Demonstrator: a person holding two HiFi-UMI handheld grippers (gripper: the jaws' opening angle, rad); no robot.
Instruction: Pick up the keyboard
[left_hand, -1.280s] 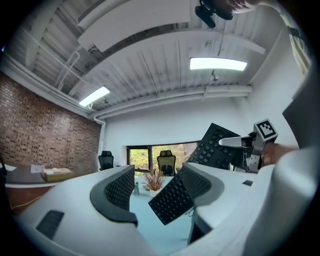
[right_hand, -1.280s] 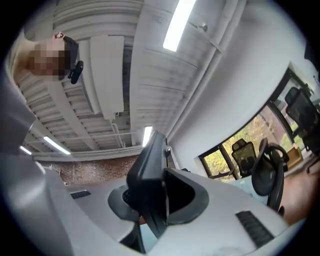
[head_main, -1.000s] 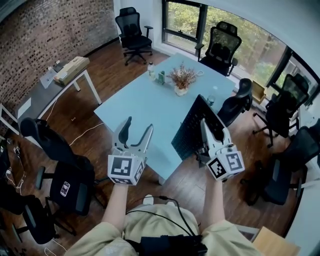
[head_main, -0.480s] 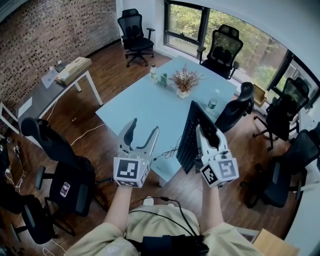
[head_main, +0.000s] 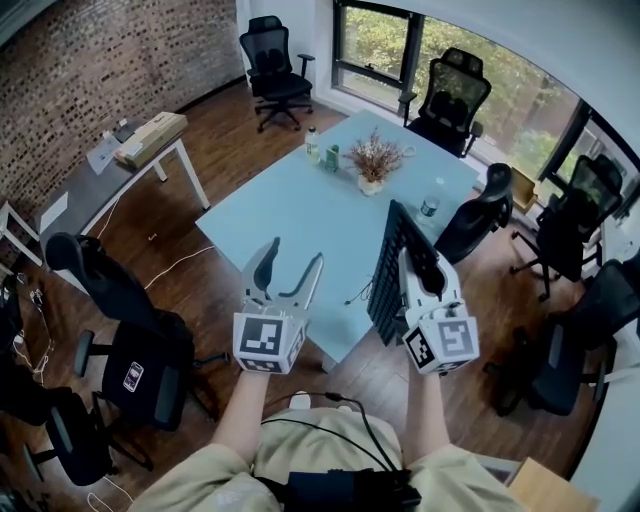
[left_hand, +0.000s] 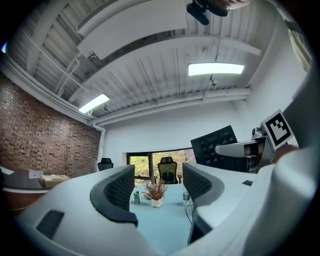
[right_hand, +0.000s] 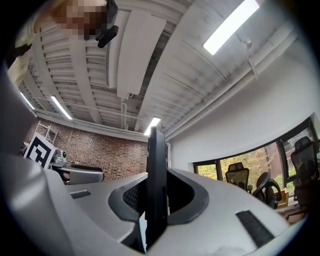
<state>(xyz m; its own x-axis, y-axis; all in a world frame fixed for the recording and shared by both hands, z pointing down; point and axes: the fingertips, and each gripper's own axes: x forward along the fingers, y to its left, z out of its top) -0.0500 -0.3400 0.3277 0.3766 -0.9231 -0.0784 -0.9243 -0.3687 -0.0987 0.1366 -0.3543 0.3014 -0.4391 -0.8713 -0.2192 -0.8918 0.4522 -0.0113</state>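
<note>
Tilted further onto edge since a second ago, keyboard clamped in right claw above near counter edge, long axis running away; left claw spread, empty, alongside.

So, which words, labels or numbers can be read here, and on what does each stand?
None can be read.
Keys of the keyboard: print too small.
Cubes on the left gripper and right gripper: square patterns only, no letters.
The cardboard box: too small.

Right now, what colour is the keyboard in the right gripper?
The keyboard is black, clearest in the head view.
</note>
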